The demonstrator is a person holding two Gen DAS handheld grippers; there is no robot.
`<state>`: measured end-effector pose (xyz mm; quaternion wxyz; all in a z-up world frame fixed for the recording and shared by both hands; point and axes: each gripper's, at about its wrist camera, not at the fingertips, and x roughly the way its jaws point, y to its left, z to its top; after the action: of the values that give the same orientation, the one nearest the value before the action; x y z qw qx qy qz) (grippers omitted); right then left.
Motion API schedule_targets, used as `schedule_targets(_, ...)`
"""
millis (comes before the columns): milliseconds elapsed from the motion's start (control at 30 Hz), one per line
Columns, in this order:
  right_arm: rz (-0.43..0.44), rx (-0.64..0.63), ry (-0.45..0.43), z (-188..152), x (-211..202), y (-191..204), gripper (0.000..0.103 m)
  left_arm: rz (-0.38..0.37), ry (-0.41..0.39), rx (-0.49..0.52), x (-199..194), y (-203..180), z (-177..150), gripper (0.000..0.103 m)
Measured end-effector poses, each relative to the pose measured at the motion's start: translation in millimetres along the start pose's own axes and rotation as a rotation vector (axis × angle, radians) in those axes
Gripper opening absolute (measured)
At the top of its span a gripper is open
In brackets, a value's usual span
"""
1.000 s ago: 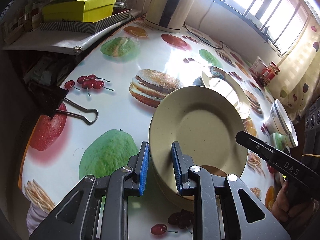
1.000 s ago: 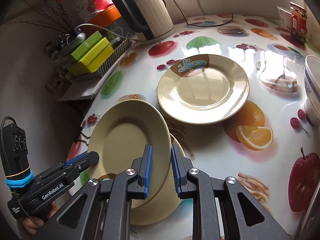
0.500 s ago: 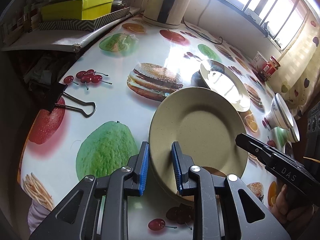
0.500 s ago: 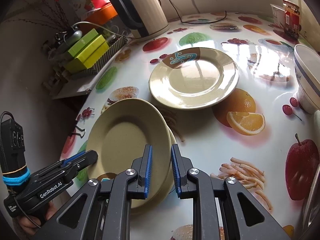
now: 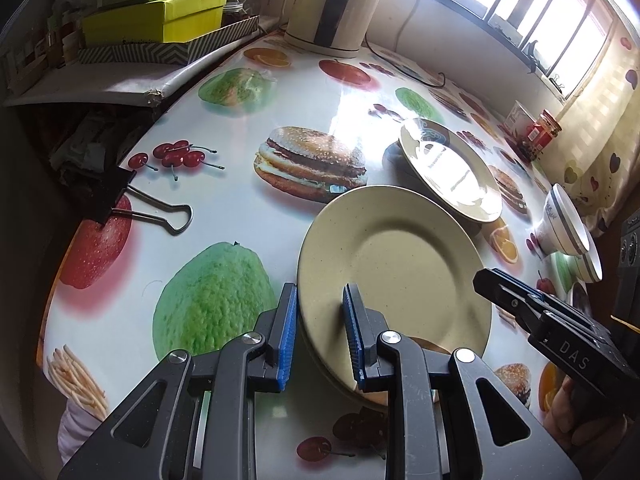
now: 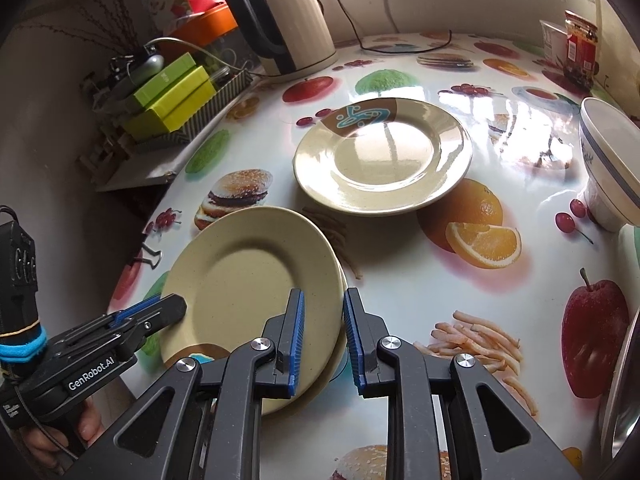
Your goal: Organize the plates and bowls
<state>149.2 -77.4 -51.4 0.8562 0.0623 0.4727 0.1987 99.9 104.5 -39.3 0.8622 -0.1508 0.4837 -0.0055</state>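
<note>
The plain plate (image 5: 394, 268) sat atop a second plate on the near surface (image 5: 240, 216). The left hand-held gripper (image 5: 320, 334) pinched its rim; the right hand-held gripper (image 6: 323, 338), jaws opening, straddled the opposite rim. Best to let go only once it lay flat.

Two close, downward-tilted wrist views from opposite sides, sharing the stacked plates (image 5: 394, 264).

- left gripper (image 5: 319, 330) angled down, blue pads either side of the plain plate's (image 5: 394, 264) near rim, looks clamped
- right gripper (image 6: 323, 338) tilted down too, jaws easing open, the plate's other edge between them
- a hand (image 5: 576, 408) wrapped round its handle
</note>
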Motion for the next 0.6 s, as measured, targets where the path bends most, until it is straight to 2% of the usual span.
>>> schedule_targets(300, -0.003, -0.005, -0.016, -1, -3, 0, 0.023, 0.008, -0.016, 0.000, -3, -2, 6, 0.024)
schedule_targets(367, -0.008, -0.003, -0.025, 0, -5, -1, 0.031, 0.014, -0.022, -0.002, -3, -2, 9, 0.024)
schedule_targets(600, -0.036, 0.022, -0.067, 12, -13, -15, 0.040, -0.003, -0.035, -0.006, -1, -10, 30, 0.026)
